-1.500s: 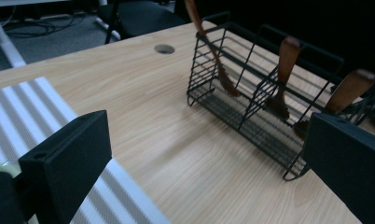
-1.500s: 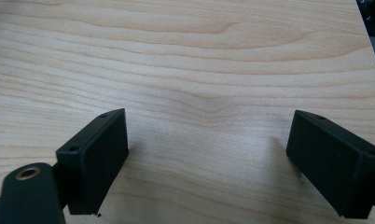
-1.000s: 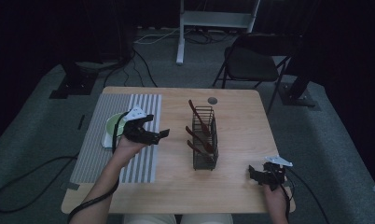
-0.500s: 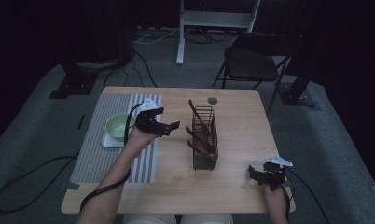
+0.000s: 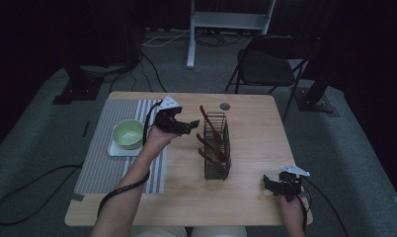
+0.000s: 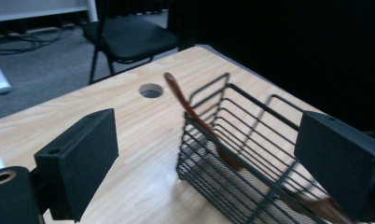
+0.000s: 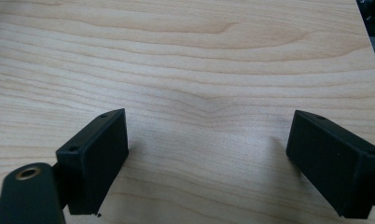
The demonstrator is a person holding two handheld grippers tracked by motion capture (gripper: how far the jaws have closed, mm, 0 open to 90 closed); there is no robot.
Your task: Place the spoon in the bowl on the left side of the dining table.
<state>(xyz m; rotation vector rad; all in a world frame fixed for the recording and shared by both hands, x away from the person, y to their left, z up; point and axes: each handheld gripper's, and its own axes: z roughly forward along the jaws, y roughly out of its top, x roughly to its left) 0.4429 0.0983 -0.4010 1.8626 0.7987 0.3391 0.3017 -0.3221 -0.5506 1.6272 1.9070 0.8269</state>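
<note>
The surface (image 7: 213, 56) is pale, matt wood with visible grain. The basket (image 6: 251, 154) is thin black metal wire; the utensil (image 6: 195, 116) looks glossy brown.

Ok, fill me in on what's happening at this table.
A person works with a gripper in each hand. The left gripper, jaws open and empty, is held beside the far end of the wire basket, which holds brown wooden utensils. The right gripper, also open, rests near the table's near right corner. A green bowl sits on the striped mat.

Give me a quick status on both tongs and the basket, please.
Left tongs open, empty, aimed at wire basket. Brown utensils lean inside it. Right tongs open, low over the table. Nothing in between.
</note>
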